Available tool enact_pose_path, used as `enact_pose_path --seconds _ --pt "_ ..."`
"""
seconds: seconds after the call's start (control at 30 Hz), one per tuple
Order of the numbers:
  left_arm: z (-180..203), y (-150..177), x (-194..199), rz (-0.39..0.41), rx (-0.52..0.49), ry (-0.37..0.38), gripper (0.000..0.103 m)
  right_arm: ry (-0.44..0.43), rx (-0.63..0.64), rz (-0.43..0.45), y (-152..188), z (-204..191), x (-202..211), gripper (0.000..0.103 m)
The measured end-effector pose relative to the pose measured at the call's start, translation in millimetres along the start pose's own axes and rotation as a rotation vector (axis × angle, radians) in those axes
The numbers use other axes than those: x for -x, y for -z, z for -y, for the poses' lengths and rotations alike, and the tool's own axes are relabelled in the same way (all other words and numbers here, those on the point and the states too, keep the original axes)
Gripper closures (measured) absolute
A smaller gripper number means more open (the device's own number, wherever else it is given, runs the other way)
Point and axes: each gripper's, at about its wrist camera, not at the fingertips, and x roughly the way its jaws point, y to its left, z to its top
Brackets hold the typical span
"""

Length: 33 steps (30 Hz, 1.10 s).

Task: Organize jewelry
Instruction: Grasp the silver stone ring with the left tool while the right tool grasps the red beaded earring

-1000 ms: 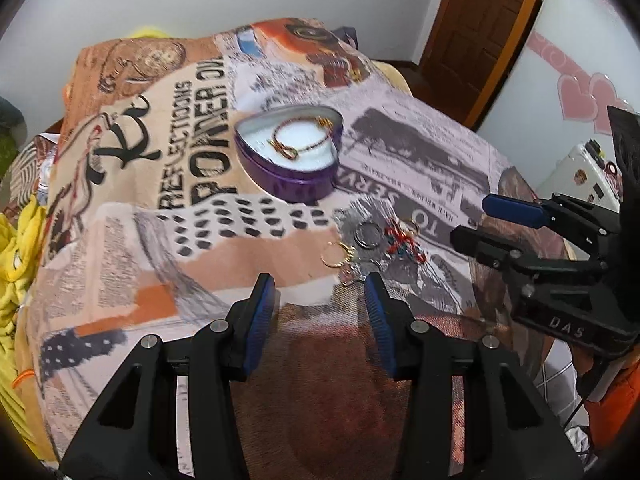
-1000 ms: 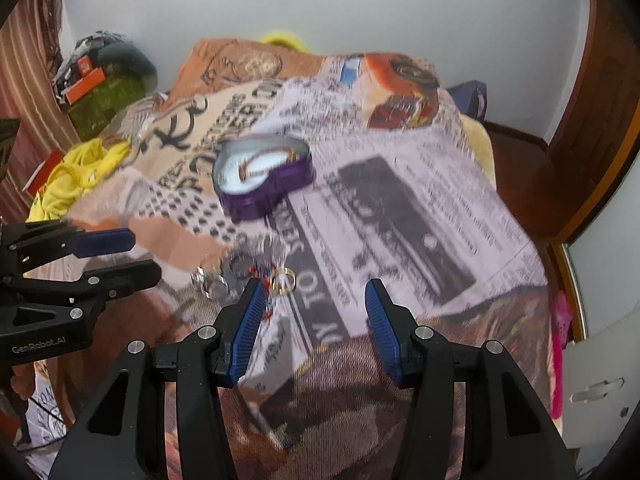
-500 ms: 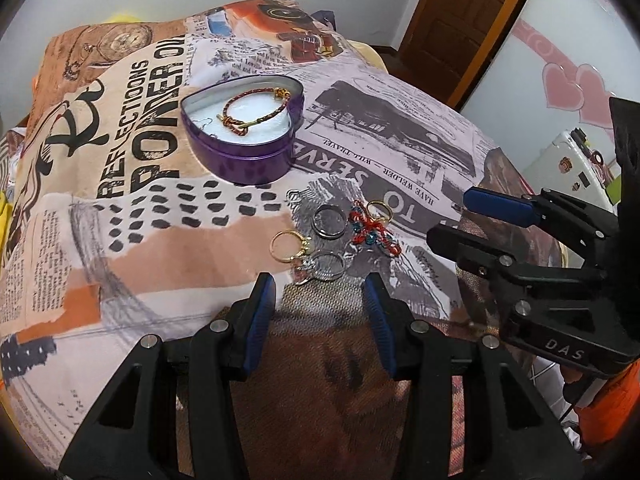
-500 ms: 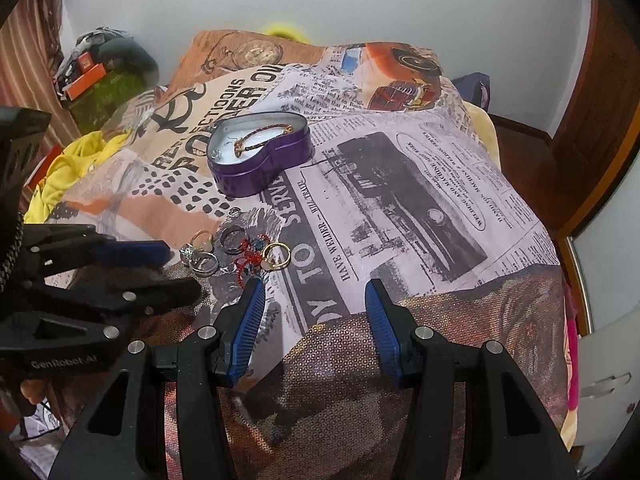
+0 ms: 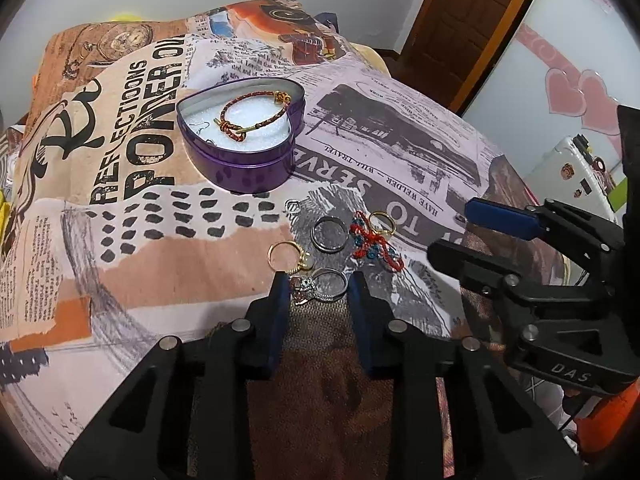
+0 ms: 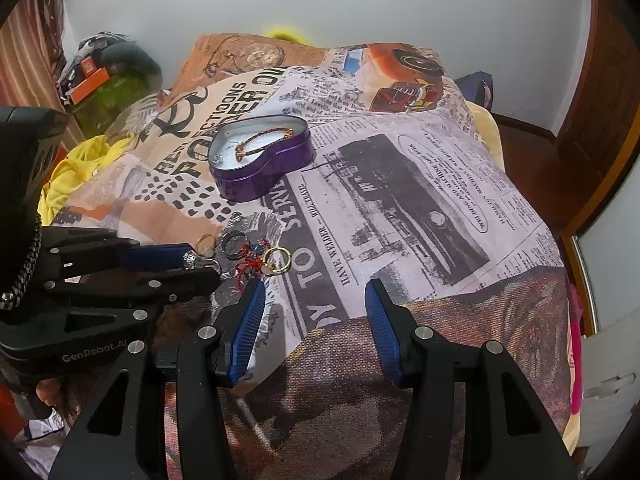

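Note:
A purple heart-shaped tin point(image 5: 244, 168) holds a braided bracelet point(image 5: 252, 114) on white foam; it also shows in the right wrist view point(image 6: 260, 176). Loose jewelry lies in front of it: a gold ring point(image 5: 286, 256), a dark ring point(image 5: 330, 234), a red beaded piece point(image 5: 372, 244), another gold ring point(image 6: 277, 261). My left gripper point(image 5: 320, 284) is open, its jaws on either side of a silver ring with a stone point(image 5: 322, 284). My right gripper point(image 6: 314, 292) is open and empty, to the right of the pile.
The bed is covered by a newspaper-print blanket point(image 5: 400, 140). Yellow cloth point(image 6: 76, 172) lies at the bed's left edge. A brown door point(image 5: 468, 20) and a white wall with pink hearts point(image 5: 568, 92) stand to the right.
My left gripper has moved forward and down to the pile and narrowed, its jaws now flanking the silver ring. The right gripper has shifted slightly closer to the bed.

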Motion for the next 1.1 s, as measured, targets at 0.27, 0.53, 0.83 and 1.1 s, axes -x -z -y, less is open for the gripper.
enact_pose_path --seconds 0.27,0.53,0.83,1.1 --pt "-10.5 9.7 13.0 0.024 0.022 -0.038 0.074 -0.083 0.037 -0.044 0.9 -15.9 -14.2 0.055" --pt "-18.5 16.0 22.6 0.041 0.05 -0.04 0.074 -0.086 0.07 -0.06 -2.4 -28.2 -27.8 0.069" --pt "-16.7 18.1 30.8 0.049 0.055 -0.043 0.074 -0.053 0.029 -0.083 -6.6 -25.5 -31.6 0.096" --pt "-19.0 20.5 51.2 0.088 0.059 -0.061 0.074 -0.055 0.037 -0.068 -2.6 -34.3 -16.9 0.096"
